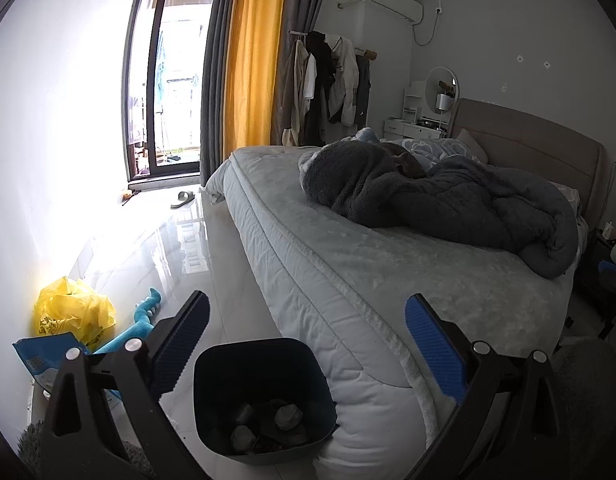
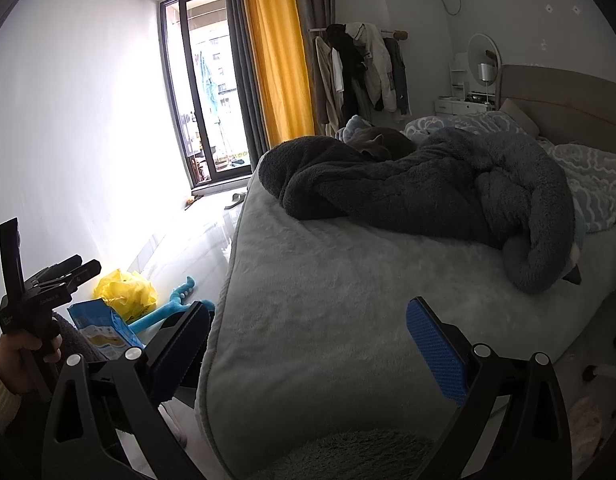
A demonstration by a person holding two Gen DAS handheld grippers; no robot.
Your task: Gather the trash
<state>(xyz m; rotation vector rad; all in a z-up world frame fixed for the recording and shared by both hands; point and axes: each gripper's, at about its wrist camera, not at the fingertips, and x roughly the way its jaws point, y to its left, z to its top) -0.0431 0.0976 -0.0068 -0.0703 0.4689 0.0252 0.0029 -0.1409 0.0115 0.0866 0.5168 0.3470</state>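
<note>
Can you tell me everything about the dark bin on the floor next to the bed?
The bin is dark, nearly black, with a rounded-square open top and smooth walls that look like plastic. It stands upright on the shiny pale floor, its right side pressed against the bed. No lid shows. Inside, at the bottom, lie a few grey crumpled balls and some darker scraps. It appears only in the left wrist view, below the open left gripper, which does not touch it.

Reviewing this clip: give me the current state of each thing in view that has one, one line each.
left gripper: open, holding nothing
right gripper: open, holding nothing
trash bin: upright, no lid, a few crumpled pieces at the bottom
yellow plastic bag: crumpled, on the floor by the wall
blue packet: lying on the floor beside the yellow bag
curtains: drawn aside
blanket: bunched on the bed
</note>
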